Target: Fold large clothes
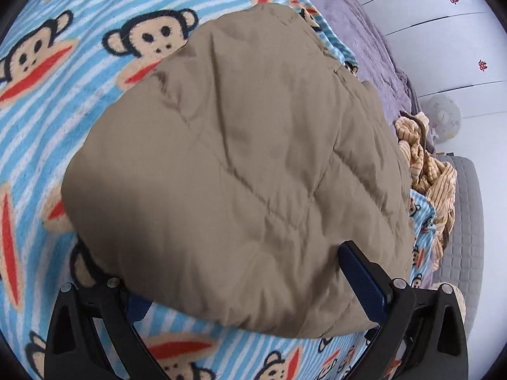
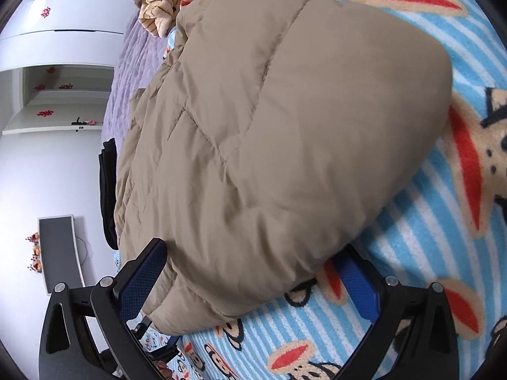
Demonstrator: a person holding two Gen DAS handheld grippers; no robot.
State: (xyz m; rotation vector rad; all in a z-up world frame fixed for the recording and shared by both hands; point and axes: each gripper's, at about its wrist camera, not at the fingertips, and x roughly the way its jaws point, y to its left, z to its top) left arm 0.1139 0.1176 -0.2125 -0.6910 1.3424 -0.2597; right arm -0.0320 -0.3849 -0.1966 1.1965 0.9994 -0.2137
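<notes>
While white cupboard doors (image 1: 443, 28) with small red stickers fill the far side of the room, a blue striped monkey blanket (image 1: 63, 110) covers the bed. Beside it lies a purple cover (image 1: 374, 60). On the blanket sits the big puffy tan coat (image 1: 237, 164), folded into a fat bundle. A striped yellow cloth (image 1: 431, 171) lies crumpled near it. The left gripper (image 1: 250, 288) is spread wide around the coat's edge. The right gripper (image 2: 253, 266) is spread wide around it too.
</notes>
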